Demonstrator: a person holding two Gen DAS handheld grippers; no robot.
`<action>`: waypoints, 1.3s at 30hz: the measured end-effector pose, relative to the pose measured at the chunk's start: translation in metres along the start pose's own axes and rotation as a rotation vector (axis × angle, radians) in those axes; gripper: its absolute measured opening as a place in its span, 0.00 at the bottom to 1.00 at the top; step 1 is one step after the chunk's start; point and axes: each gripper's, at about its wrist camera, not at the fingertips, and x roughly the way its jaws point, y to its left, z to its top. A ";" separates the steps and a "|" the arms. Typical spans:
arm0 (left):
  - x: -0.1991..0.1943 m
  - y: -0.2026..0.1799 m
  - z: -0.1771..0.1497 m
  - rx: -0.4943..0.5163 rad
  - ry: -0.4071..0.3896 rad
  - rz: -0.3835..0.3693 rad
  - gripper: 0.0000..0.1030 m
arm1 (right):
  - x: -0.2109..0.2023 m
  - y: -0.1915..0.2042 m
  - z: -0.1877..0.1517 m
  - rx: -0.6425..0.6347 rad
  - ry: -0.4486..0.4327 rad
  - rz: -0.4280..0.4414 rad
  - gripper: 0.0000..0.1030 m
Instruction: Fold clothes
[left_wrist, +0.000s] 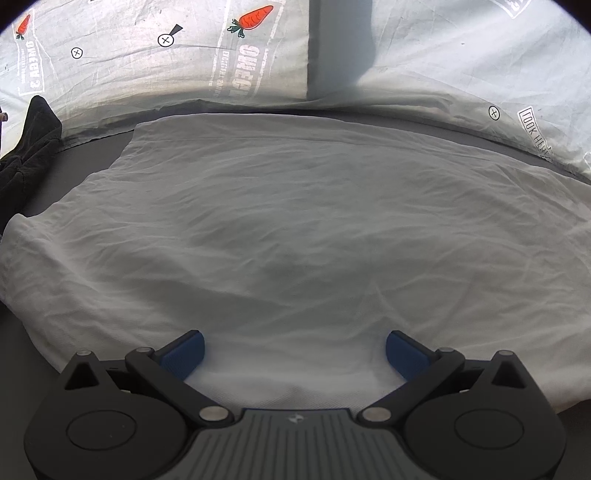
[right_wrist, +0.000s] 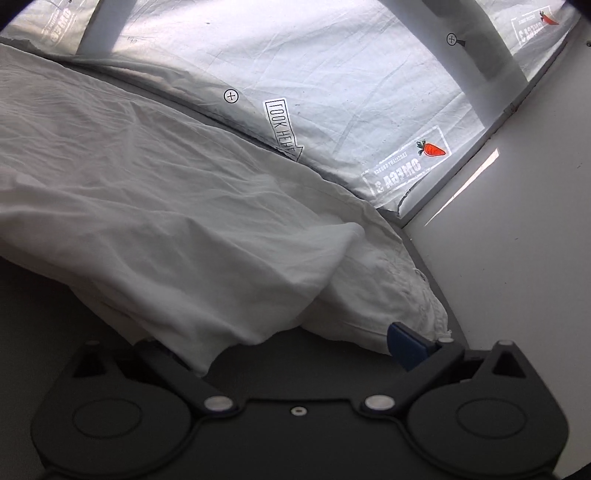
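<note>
White, wrinkled garment (left_wrist: 295, 221) spread flat on grey table (left_wrist: 74, 177), near printed sheet (left_wrist: 110, 55). Left gripper (left_wrist: 294, 349) spread wide over its near hem. Right gripper (right_wrist: 295, 350) apart, cloth draped over one finger.

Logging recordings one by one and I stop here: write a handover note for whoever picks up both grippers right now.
Left gripper: jaws wide open, holding nothing, over the near edge of the wrinkled white cotton garment.
Right gripper: jaws open at the garment's right end; cloth drapes over its left finger, not clamped.
Garment lies spread on the dark grey table; the right end looks bunched.
Crumpled black garment waits far left.
Left to do: finish folding both.
</note>
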 end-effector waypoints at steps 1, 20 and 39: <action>-0.002 0.001 -0.001 -0.011 0.006 0.001 1.00 | -0.005 -0.003 0.000 0.016 0.003 0.016 1.00; -0.067 0.117 -0.028 -0.351 -0.060 0.160 0.95 | -0.039 -0.015 0.021 0.199 -0.040 0.114 1.00; -0.032 0.149 -0.009 -0.341 -0.049 0.376 0.97 | -0.027 -0.005 0.019 0.193 0.000 0.123 1.00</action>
